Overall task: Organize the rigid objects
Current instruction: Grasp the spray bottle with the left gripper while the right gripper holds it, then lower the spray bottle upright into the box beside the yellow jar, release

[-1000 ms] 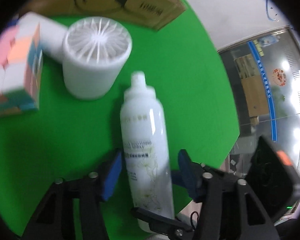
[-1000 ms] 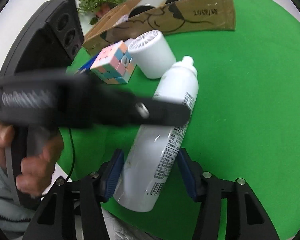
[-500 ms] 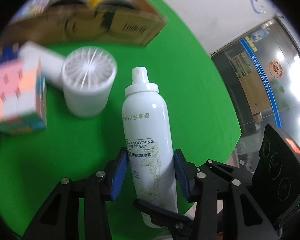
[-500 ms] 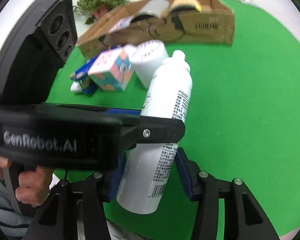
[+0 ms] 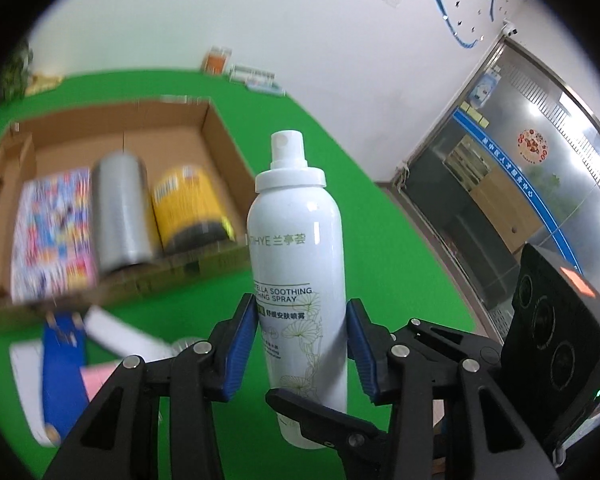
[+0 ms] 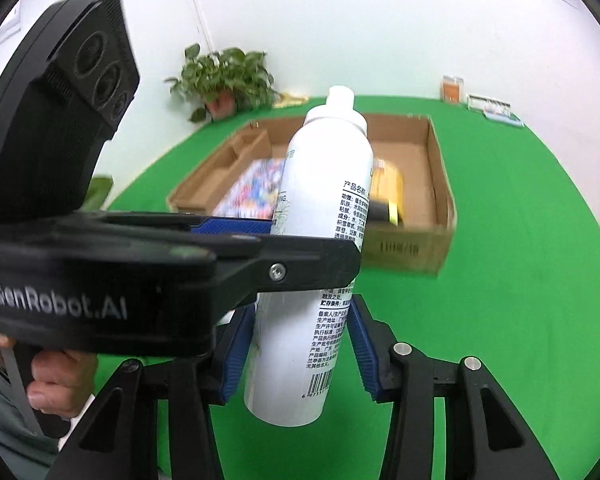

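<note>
Green table (image 5: 380,216); tools (image 5: 302,344) clamping bottle (image 5: 296,248).

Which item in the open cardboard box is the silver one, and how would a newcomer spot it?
On the green table stands an open brown cardboard box holding three items side by side. The silver-grey cylinder lies on its side in the middle, between a flat multicoloured printed pack and a yellow-labelled can; it alone is plain.

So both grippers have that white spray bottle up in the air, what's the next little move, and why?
Probably carry the spray bottle toward the cardboard box and its bare right end. Both the left hand-held gripper and the right hand-held gripper clamp it upright, and the silver cylinder and yellow can already lie inside.
</note>
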